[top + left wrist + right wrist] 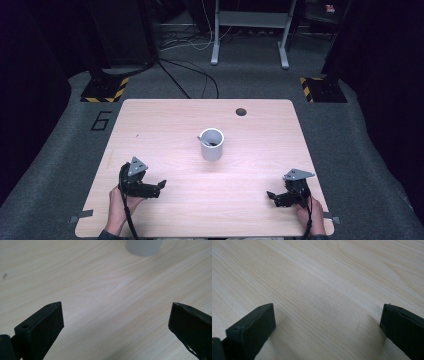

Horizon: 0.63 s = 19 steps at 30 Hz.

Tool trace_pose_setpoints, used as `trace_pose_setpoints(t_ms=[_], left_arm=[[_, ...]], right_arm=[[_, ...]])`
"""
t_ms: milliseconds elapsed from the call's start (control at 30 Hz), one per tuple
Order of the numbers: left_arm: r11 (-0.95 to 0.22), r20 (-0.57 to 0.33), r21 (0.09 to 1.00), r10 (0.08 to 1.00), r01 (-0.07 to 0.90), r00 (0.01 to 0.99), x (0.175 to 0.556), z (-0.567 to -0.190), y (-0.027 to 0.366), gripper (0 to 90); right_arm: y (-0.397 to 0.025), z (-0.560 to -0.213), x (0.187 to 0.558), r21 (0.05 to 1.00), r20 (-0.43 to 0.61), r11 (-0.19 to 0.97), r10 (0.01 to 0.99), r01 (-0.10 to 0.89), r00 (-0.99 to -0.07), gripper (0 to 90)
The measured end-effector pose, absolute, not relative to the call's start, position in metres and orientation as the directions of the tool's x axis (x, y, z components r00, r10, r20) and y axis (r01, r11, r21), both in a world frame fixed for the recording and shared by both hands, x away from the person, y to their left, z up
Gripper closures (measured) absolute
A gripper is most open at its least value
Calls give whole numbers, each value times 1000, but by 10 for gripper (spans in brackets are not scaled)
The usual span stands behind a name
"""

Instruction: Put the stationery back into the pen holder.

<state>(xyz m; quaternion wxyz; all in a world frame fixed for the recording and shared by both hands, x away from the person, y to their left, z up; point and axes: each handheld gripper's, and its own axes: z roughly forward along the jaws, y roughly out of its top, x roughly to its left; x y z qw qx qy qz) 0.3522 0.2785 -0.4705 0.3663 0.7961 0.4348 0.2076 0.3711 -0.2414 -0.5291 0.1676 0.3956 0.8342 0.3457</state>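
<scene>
My left gripper [159, 186] rests near the table's [165, 120] front left, jaws spread wide and empty. The white cup [211, 144] stands mid-table, well apart from both. My right gripper [273, 196] sits front right, equally wide, holding nothing

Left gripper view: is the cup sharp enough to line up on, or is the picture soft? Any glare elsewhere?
Left gripper view: the cup is cut off at the top edge and soft; wood grain reads clearly. Right gripper view: soft shadow under the jaws. High view: even light on the table, dark surroundings.
</scene>
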Motion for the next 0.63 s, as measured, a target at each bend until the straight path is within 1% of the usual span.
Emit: trace_pose_setpoints(t_ms=[100, 200, 233, 433, 633], left_arm=[[-345, -13, 733, 855, 586, 519, 351, -495, 281, 1], [-348, -14, 715, 860, 607, 510, 351, -511, 282, 1], [-343, -7, 722, 865, 602, 501, 351, -514, 281, 1], [-316, -25, 725, 876, 612, 482, 351, -526, 283, 1], [-311, -14, 730, 883, 608, 468, 351, -531, 282, 1]], right_arm=[[-242, -529, 371, 709, -6, 448, 776, 544, -631, 0], [-241, -529, 371, 710, -6, 448, 776, 544, -631, 0], [-241, -529, 371, 710, -7, 448, 776, 544, -631, 0], [-241, -529, 371, 710, -7, 448, 776, 543, -631, 0], [-241, -529, 371, 710, -6, 445, 778, 545, -628, 0]])
